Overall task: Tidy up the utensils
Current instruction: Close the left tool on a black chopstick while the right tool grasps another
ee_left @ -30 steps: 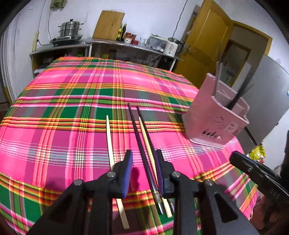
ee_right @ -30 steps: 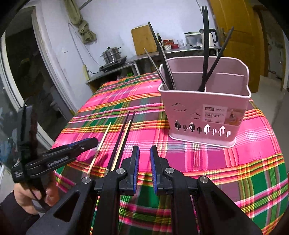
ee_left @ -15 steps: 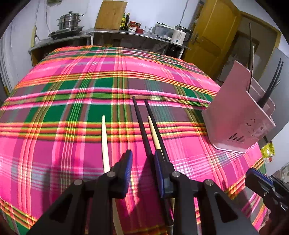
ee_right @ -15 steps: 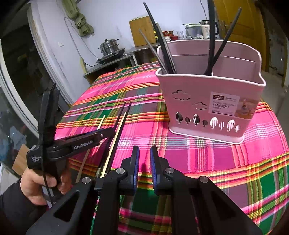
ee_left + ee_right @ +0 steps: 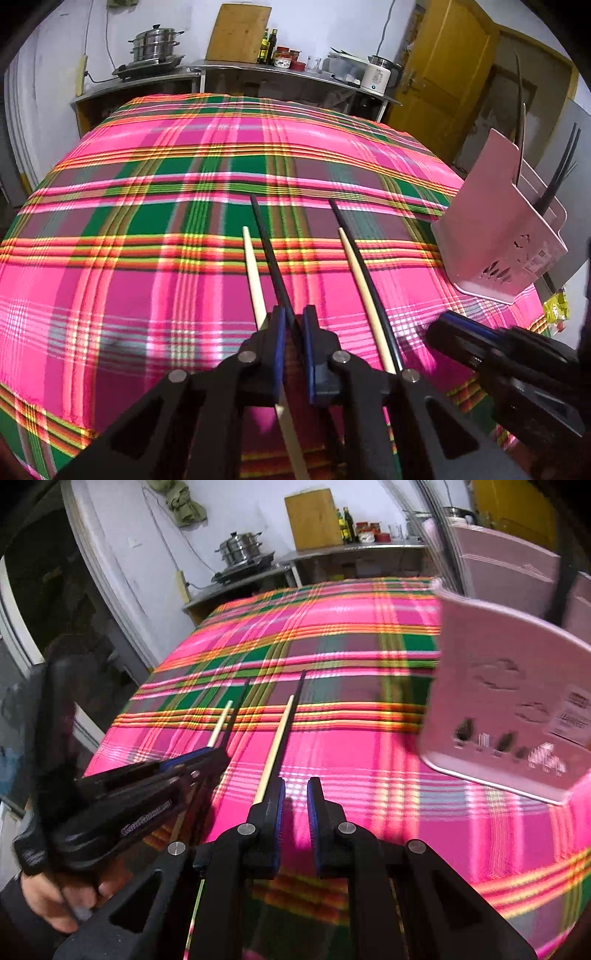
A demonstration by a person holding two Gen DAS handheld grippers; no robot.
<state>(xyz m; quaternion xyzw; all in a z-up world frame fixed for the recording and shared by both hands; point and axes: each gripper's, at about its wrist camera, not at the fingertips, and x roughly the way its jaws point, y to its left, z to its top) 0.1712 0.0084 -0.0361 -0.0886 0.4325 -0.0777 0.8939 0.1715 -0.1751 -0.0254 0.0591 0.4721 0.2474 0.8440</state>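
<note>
Chopsticks lie loose on the plaid tablecloth (image 5: 147, 295), four of them: two black and two pale wooden. Nearest, the left gripper (image 5: 293, 321) has one black chopstick (image 5: 267, 251) between its blue pads; its jaws have just been closing and now pinch the stick near its thick end, the shaft running away up the cloth. Just left of that gripper, touching its left finger in the view, lies a pale wooden chopstick (image 5: 253, 273), its near end passing under the jaws. To the right, the other pair lies side by side, almost touching: a second pale wooden chopstick (image 5: 360, 291) and a second black chopstick (image 5: 364, 266) just beyond it.

The right gripper (image 5: 295, 794) hovers low over the cloth beside that pair, jaws a narrow gap apart with only cloth showing between them; its left finger sits at the near end of the pale stick.

Farther off on the right stands one pink utensil basket (image 5: 491, 229), upright, with several dark utensils sticking out of it; their count is unclear.
</note>
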